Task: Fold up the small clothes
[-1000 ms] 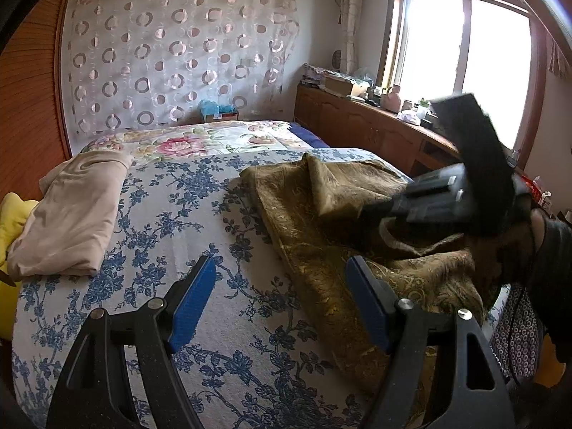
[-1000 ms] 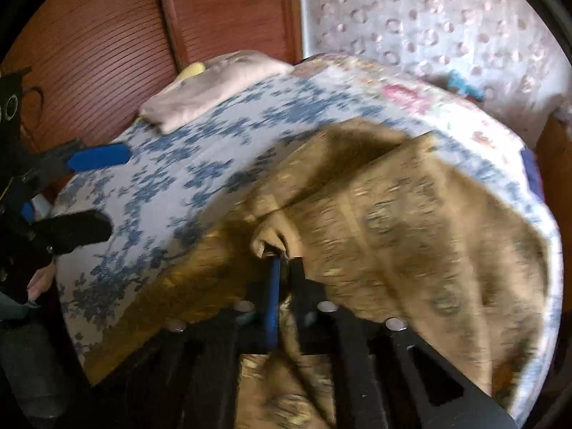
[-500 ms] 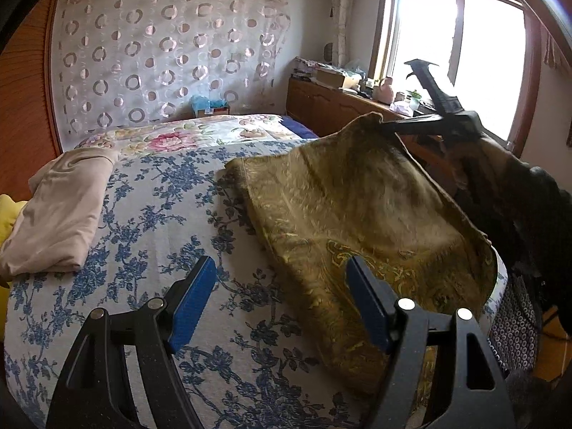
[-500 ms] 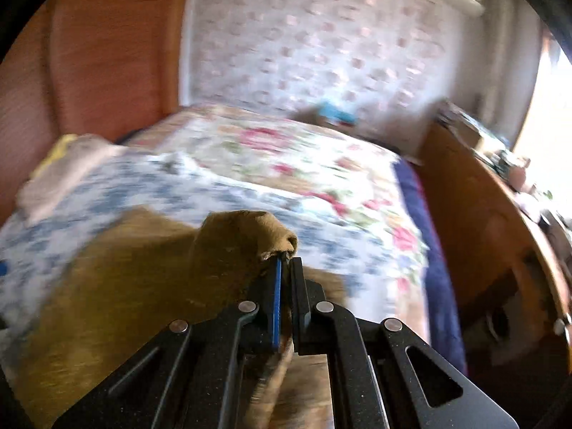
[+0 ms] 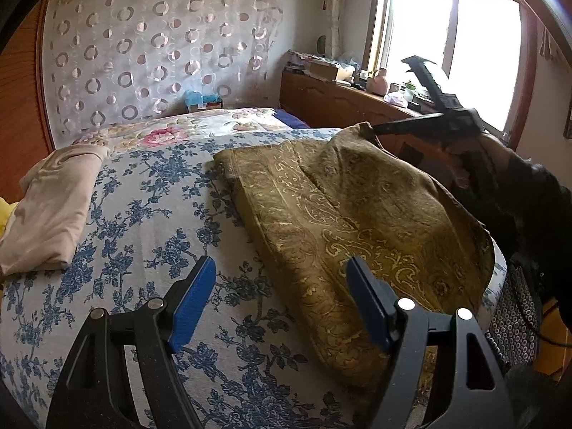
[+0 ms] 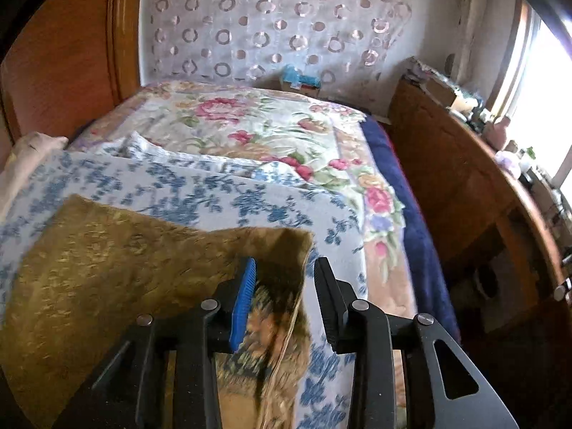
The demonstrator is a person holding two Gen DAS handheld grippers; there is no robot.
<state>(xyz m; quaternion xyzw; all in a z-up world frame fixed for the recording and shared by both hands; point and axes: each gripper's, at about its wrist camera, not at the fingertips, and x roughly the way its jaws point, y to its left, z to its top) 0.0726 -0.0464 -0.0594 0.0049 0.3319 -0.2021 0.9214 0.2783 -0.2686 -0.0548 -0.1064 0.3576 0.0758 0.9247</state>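
Right claw [image 6: 284,279]: jaws opening, letting go of the corner of the olive-gold cloth [image 6: 118,261]. That corner lies between the pads, sagging off the blue one; no pinch visible now. From the left wrist view the right claw [image 5: 375,129] is at the cloth's far corner, window side.

Left claw [image 5: 280,298]: wide open, nothing between the pads, hovering over the bed [image 5: 143,214] just beside the cloth's near left edge.

Cloth [image 5: 350,207]: on the blue-flowered bedspread, right half of the bed, folded over itself into a long panel. Its right edge hangs past the side of the bed. The layers look roughly matched, but the far corner is raised where the right claw is releasing it.

Left of the cloth, well apart: a beige folded piece [image 5: 53,207] near the wooden headboard side. Probably finished.

Step, as I read it: the end of a fold-over, corner being dropped onto the layer below.

Next move likely calls for:
- right claw clear of the corner without dragging it
- check the corner lands flush; the overhanging edge could pull the stack off the bed
- both claws take one short end, fold along the length
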